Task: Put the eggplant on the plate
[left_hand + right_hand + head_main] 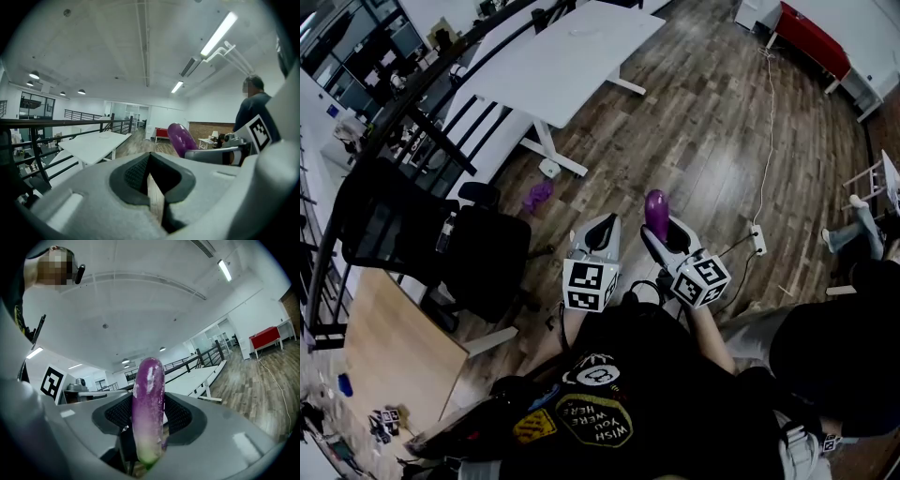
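A purple eggplant (149, 399) with a pale green end stands upright in my right gripper (147, 416), whose jaws are shut on its lower part. In the head view the eggplant (656, 212) sticks up from the right gripper (664, 234), held in the air over the wooden floor. My left gripper (602, 232) is just to its left at the same height; its jaws (151, 161) are shut with nothing between them. From the left gripper view the eggplant (180, 138) shows to the right. A faint pale plate (585, 31) lies on the white table (553, 75) far ahead.
A black office chair (478, 248) stands at the left, by a wooden desk (384, 347). A small purple thing (537, 196) lies on the floor near the table's leg. A power strip (758, 240) and white cable run on the right. Another person (862, 225) sits at the right edge.
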A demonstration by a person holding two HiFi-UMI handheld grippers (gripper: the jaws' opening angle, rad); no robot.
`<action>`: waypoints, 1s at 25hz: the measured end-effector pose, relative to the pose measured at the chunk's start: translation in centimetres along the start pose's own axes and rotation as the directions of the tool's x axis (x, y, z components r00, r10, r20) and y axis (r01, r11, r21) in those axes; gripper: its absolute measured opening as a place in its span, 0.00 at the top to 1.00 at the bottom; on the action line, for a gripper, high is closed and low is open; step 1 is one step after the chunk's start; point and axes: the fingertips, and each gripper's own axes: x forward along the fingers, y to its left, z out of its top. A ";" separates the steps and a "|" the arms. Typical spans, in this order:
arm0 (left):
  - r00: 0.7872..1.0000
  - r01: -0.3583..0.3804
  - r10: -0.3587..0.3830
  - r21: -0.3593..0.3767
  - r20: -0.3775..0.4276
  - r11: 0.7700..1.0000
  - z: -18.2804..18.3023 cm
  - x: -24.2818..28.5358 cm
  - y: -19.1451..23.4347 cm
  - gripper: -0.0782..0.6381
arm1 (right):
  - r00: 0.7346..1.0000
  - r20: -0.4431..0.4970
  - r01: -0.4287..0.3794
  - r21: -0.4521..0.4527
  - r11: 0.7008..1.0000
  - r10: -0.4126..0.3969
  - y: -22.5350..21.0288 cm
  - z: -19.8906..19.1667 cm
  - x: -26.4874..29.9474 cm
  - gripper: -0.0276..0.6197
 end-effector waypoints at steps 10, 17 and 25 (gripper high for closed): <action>1.000 0.003 -0.003 -0.041 0.002 0.999 -0.5 -0.8 3.6 0.88 | 0.999 -0.034 0.010 0.006 1.000 -0.010 1.7 -0.9 2.9 0.63; 0.999 0.025 -0.027 -0.070 -0.036 0.997 -2.0 0.3 4.7 0.88 | 0.997 -0.071 0.038 0.036 0.999 -0.035 1.1 -2.3 4.0 0.63; 1.000 0.002 -0.003 -0.055 -0.017 0.998 0.8 7.8 7.6 0.88 | 0.999 -0.046 0.021 0.027 0.999 -0.020 -5.1 1.0 9.0 0.63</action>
